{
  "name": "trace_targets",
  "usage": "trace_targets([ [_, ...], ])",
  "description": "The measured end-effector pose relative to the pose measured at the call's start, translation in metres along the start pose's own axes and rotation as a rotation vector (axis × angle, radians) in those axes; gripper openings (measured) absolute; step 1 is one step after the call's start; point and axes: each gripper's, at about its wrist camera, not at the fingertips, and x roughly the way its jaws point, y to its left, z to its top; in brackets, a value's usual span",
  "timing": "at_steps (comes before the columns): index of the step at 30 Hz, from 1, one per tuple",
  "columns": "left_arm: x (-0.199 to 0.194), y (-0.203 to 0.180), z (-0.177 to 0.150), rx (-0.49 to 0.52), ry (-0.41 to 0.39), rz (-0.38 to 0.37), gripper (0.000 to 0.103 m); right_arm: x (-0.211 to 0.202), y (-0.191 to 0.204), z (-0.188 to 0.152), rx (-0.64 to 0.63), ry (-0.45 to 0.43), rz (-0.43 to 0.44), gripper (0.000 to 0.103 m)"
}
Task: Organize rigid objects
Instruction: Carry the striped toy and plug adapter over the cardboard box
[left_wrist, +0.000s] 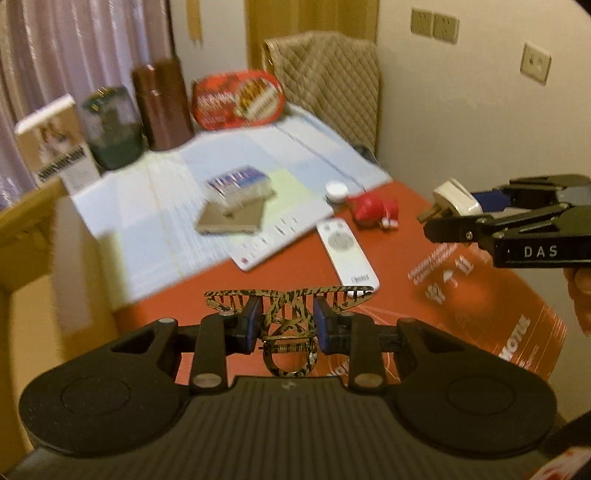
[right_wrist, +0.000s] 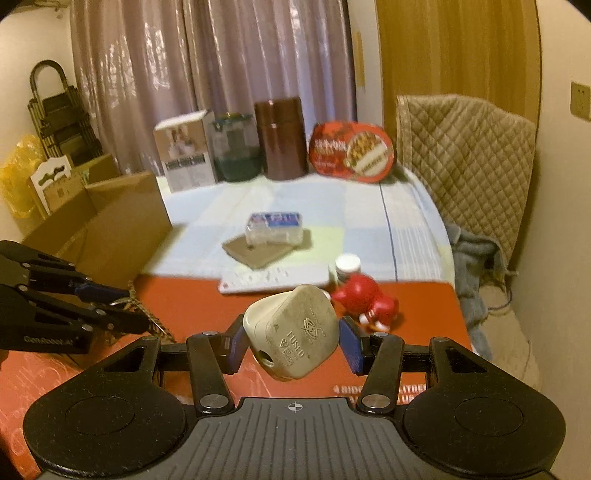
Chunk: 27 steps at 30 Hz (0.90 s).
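My left gripper (left_wrist: 286, 319) is shut on a tortoiseshell hair claw clip (left_wrist: 288, 310) and holds it above the red board (left_wrist: 406, 314). My right gripper (right_wrist: 291, 338) is shut on a white fused wall plug (right_wrist: 293, 332), also held above the red board (right_wrist: 207, 306). In the left wrist view the right gripper (left_wrist: 448, 210) comes in from the right with the plug (left_wrist: 454, 197). In the right wrist view the left gripper (right_wrist: 122, 306) shows at the left with the clip (right_wrist: 147, 314). A white remote (left_wrist: 345, 251), a red toy figure (left_wrist: 373, 210) and a small white jar (left_wrist: 336, 192) lie on the table.
A clear box on a brown pad (right_wrist: 273, 230) sits on the pale cloth (right_wrist: 332, 206). At the back stand a carton (right_wrist: 188, 151), a green jar (right_wrist: 234, 147), a brown canister (right_wrist: 282, 136) and a red tin (right_wrist: 351, 151). A quilted chair (right_wrist: 469, 147) is right, cardboard boxes (right_wrist: 122, 221) left.
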Motion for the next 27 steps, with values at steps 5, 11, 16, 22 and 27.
trace_targets([
  [5, -0.04, 0.018, 0.007, -0.024, -0.066, 0.052, 0.025, -0.017, 0.025, 0.025, -0.013, -0.046, 0.026, 0.049],
  [11, -0.082, 0.046, 0.006, -0.056, -0.118, 0.103, 0.025, -0.029, 0.064, 0.049, -0.026, -0.096, 0.093, 0.049],
  [16, -0.112, 0.079, -0.005, -0.083, -0.129, 0.164, 0.025, -0.023, 0.103, 0.066, -0.037, -0.118, 0.164, 0.049],
  [22, -0.138, 0.129, -0.025, -0.132, -0.12, 0.259, 0.025, 0.001, 0.158, 0.079, -0.034, -0.117, 0.26, 0.049],
  [27, -0.15, 0.165, -0.048, -0.173, -0.093, 0.312, 0.025, 0.036, 0.192, 0.078, -0.014, -0.086, 0.328, 0.049],
])
